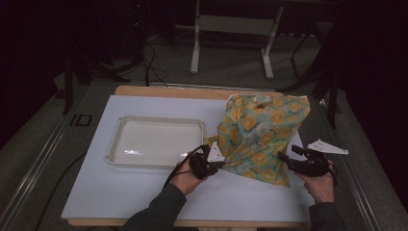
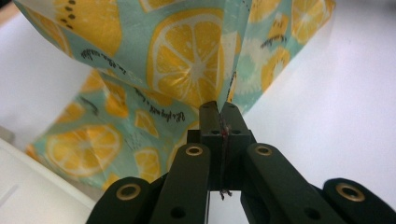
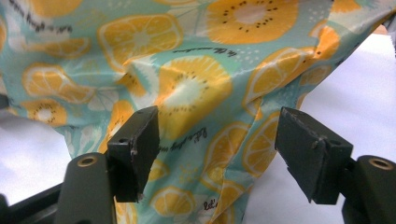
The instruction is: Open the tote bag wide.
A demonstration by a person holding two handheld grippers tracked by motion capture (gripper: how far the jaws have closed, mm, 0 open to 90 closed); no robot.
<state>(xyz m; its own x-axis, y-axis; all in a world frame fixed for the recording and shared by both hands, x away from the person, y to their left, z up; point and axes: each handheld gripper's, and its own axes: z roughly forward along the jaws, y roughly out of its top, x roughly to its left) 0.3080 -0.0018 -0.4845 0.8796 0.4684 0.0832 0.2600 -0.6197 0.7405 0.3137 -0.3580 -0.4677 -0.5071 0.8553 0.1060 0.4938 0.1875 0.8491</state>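
The worktop [image 1: 144, 192] carries a tray [image 1: 156, 142], and right of it the bag [image 1: 260, 137] stands upright. My left hand-held gripper [image 2: 218, 112] is pinched shut on its edge; my right hand-held gripper [image 3: 217, 140] gapes wide before its lower right side, gripping nothing.

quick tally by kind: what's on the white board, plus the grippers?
Fruit-print bag: 1
White tray: 1
Hand-held grippers: 2, the left hand-held gripper shut on the bag's edge and the right hand-held gripper open at the bag
Total: 4
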